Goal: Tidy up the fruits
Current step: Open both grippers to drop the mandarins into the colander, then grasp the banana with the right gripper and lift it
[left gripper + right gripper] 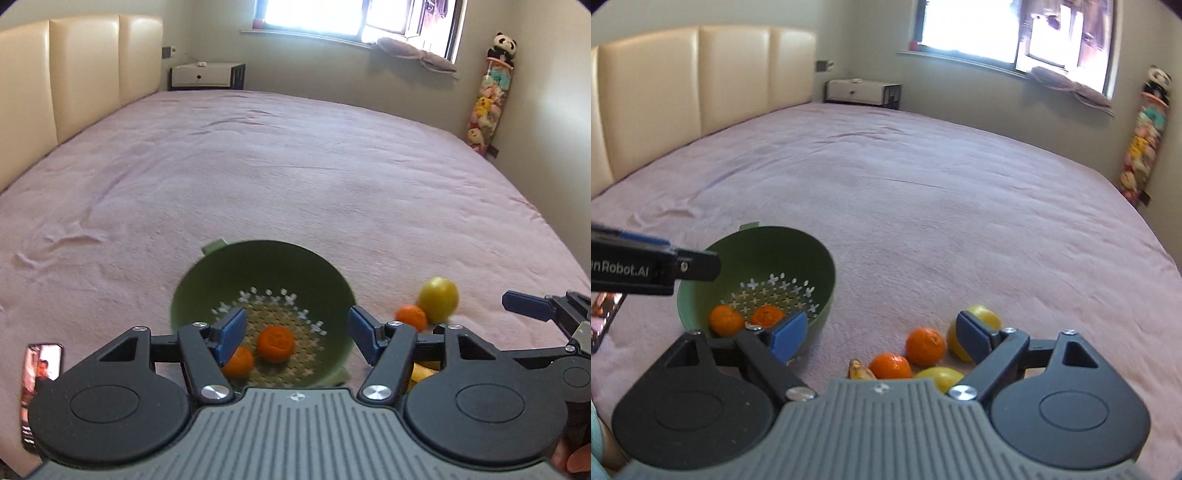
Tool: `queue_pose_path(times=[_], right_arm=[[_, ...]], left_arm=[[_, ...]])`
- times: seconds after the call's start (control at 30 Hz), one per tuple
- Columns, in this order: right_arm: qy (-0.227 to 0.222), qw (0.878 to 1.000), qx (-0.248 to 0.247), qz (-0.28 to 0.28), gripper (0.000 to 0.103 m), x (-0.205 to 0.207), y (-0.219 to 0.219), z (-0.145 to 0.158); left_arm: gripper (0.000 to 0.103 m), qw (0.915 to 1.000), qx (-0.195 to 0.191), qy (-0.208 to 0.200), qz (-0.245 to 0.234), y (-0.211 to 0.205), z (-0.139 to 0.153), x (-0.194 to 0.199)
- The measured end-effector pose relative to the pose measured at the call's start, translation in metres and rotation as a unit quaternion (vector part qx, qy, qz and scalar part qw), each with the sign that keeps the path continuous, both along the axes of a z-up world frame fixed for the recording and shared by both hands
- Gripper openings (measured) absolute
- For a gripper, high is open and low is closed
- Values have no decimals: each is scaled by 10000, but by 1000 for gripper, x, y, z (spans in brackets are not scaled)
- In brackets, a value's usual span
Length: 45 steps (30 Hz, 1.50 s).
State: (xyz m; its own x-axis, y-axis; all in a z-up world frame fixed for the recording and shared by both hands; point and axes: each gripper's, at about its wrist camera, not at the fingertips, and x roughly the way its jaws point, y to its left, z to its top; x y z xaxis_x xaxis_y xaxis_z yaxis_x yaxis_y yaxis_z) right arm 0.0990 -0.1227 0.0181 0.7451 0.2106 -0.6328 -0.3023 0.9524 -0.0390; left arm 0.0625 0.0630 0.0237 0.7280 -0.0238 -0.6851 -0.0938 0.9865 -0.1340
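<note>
A green colander sits on the pink bed with two tangerines inside. My left gripper is open and empty, just above the colander's near rim. On the bed to the right lie two more tangerines, two lemons and part of a banana. My right gripper is open and empty, hovering over this loose fruit. It also shows in the left wrist view.
A phone lies on the bed at the near left. The pink bed stretches far ahead to a cream headboard. A nightstand and a window sill stand beyond.
</note>
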Motion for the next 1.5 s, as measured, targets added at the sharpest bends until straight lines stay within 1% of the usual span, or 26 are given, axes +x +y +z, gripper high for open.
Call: queue_pose_path(times=[0.1, 0.23, 0.4, 0.5, 0.63, 0.7, 0.8, 0.93, 1.03, 1.13, 1.3, 1.4, 1.5], right_arm=[[40, 9994, 57, -340, 85, -11, -14, -4], [73, 9973, -4, -725, 85, -25, -32, -9], [321, 9935, -31, -1096, 85, -37, -55, -21], [487, 9923, -146, -1132, 85, -43, -63, -34], [575, 9930, -404, -949, 85, -48, -64, -49], [609, 9932, -503, -858, 85, -49, -63, -55], [678, 9939, -517, -697, 85, -45, -61, -64], [640, 9947, -669, -444, 85, -37, -50, -74], [598, 9945, -833, -193, 77, -29, -39, -82], [508, 9938, -983, 53, 77, -22, -28, -89], [371, 9881, -1436, 413, 77, -14, -11, -102], [336, 9831, -1733, 484, 76, -11, -4, -111], [339, 9779, -1976, 594, 70, -9, 2, -120]], left_arm=[[75, 9996, -223, 86, -150, -9, -8, -2], [75, 9987, -271, 155, -402, -24, -15, -4], [75, 9950, -568, 338, -742, -40, -26, -6], [75, 9934, -511, 477, -904, -53, -33, -7], [74, 9930, -303, 676, -925, -63, -45, -3], [74, 9922, -292, 817, -896, -65, -52, -2], [73, 9909, -243, 1007, -864, -68, -62, 2], [73, 9890, 66, 1196, -862, -72, -75, 9], [73, 9870, 55, 1341, -887, -71, -84, 13], [73, 9854, 57, 1435, -915, -71, -89, 17], [73, 9835, 303, 1544, -893, -71, -94, 22], [73, 9837, 264, 1565, -846, -68, -95, 26], [73, 9834, 210, 1610, -814, -66, -98, 30]])
